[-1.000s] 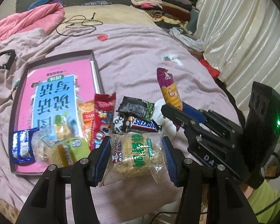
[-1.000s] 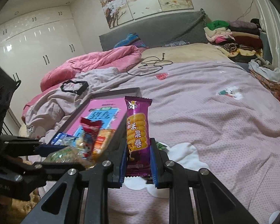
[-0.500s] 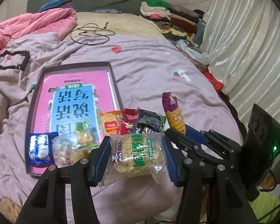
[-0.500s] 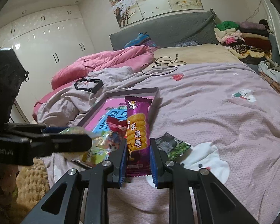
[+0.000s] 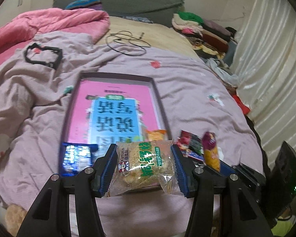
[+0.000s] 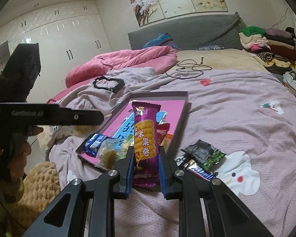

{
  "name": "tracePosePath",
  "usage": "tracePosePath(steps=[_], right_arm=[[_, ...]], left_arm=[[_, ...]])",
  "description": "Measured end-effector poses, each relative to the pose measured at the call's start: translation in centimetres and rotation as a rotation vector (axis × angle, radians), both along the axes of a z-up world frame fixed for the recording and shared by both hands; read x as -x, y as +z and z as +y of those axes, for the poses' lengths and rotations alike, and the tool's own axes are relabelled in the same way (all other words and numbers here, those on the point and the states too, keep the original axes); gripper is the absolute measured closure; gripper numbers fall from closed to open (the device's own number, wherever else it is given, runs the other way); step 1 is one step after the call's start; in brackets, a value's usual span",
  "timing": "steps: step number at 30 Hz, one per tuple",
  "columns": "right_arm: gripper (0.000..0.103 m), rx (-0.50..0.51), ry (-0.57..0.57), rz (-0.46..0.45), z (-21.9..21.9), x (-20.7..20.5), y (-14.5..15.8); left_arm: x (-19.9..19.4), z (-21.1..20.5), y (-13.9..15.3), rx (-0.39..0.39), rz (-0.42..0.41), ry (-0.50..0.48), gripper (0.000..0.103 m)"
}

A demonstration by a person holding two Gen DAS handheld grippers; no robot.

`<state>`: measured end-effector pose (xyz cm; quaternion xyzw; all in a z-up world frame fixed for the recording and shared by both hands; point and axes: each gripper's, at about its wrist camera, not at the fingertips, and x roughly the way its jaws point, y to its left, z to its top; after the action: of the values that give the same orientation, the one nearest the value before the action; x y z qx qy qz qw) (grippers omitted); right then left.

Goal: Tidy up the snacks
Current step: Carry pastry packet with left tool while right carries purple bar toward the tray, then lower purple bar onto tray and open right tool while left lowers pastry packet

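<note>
My left gripper (image 5: 144,167) is shut on a clear green-lettered snack pack (image 5: 142,165), held above the near edge of a shallow box with a pink book cover inside (image 5: 112,106). A blue cookie pack (image 5: 77,157) lies in the box's near left corner. My right gripper (image 6: 145,169) is shut on a purple rice-roll pack (image 6: 145,136), held upright right of the box (image 6: 179,118). A black-green pack (image 6: 205,154) and a Snickers bar (image 6: 199,170) lie on the bed to the right.
The lilac bedspread (image 5: 187,90) carries a black cable (image 5: 126,43) and a black frame (image 5: 43,57). A pink quilt (image 5: 55,21) lies far left, folded clothes (image 5: 203,29) far right. A tan plush rug (image 6: 39,179) is below the bed.
Both grippers rose and pulled back with their packs still held. The left gripper swung left, so the box now sits straight ahead of it.
</note>
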<state>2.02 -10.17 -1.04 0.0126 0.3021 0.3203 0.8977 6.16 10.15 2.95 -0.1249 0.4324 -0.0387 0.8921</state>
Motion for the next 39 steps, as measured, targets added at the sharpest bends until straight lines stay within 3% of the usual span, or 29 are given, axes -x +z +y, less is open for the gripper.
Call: tracePosePath(steps=[13, 26, 39], right_arm=[[0.081, 0.056, 0.043, 0.024, 3.1, -0.1, -1.4], [0.080, 0.085, 0.072, 0.033, 5.7, -0.8, -2.1], [0.081, 0.136, 0.076, 0.039, 8.0, -2.0, -2.9]], left_arm=[[0.0, 5.1, -3.4, -0.055, 0.047, 0.130, 0.047], [-0.5, 5.7, -5.9, -0.128, 0.069, 0.139, 0.047], [-0.9, 5.0, -7.1, -0.147, 0.093, 0.116, 0.047]])
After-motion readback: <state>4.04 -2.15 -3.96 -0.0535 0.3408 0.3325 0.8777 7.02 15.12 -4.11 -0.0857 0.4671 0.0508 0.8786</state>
